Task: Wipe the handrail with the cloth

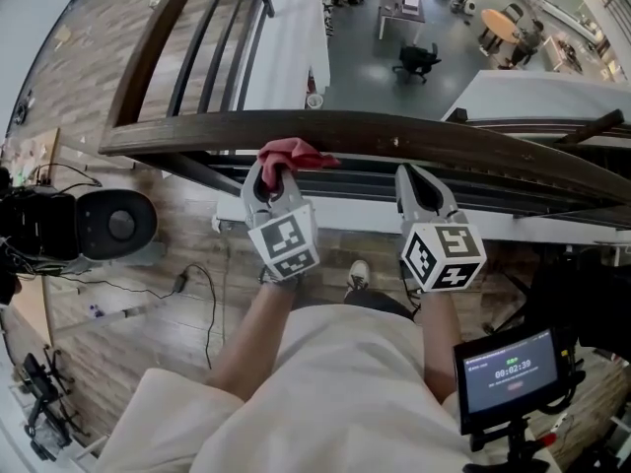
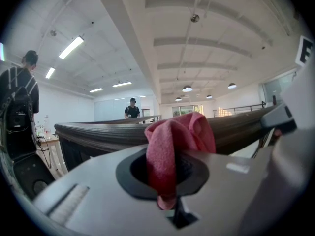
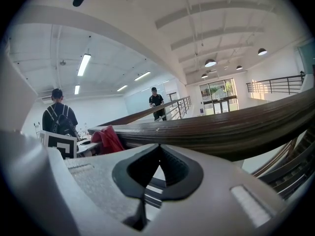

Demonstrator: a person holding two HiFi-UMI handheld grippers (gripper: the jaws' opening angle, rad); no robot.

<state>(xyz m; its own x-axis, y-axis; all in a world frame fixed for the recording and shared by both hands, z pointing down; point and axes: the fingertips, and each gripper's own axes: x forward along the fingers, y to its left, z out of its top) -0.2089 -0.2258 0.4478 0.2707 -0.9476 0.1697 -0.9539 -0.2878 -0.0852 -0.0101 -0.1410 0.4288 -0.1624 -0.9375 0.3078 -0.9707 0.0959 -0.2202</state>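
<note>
One cloth (image 1: 296, 152): red, bunched on the handrail (image 1: 424, 132), ready to wipe
Left tongs (image 1: 276, 172): clenched on the cloth
Right tongs (image 1: 418, 173): pressed together, empty, idle nearby

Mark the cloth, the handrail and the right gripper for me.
cloth (image 1: 292, 153): head view, on its bunched red fold.
handrail (image 1: 375, 129): head view, on the dark top face, right of the cloth.
right gripper (image 1: 412, 175): head view, at the tips of its shut jaws.

The cloth (image 1: 296, 153) is pinkish red, the grained handrail (image 1: 444, 138) dark brown.
</note>
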